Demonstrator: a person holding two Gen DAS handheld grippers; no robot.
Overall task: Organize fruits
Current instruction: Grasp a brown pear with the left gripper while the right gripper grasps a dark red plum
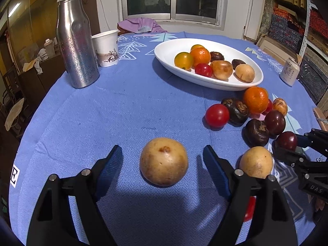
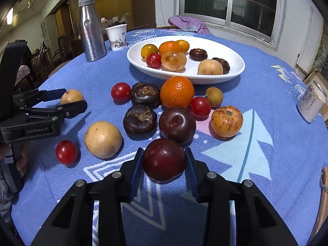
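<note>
A tan round fruit lies on the blue cloth between the blue pads of my left gripper, which is open with a gap on each side. The right wrist view shows that same gripper around the tan fruit. My right gripper is shut on a dark red plum that rests on the cloth, both pads against its sides. The left wrist view catches the plum at the far right. The white oval dish behind holds several fruits.
Loose fruits lie between the grippers and the dish: an orange, red tomatoes, dark water chestnuts, another plum and a second tan fruit. A steel bottle and paper cup stand back left, a can right.
</note>
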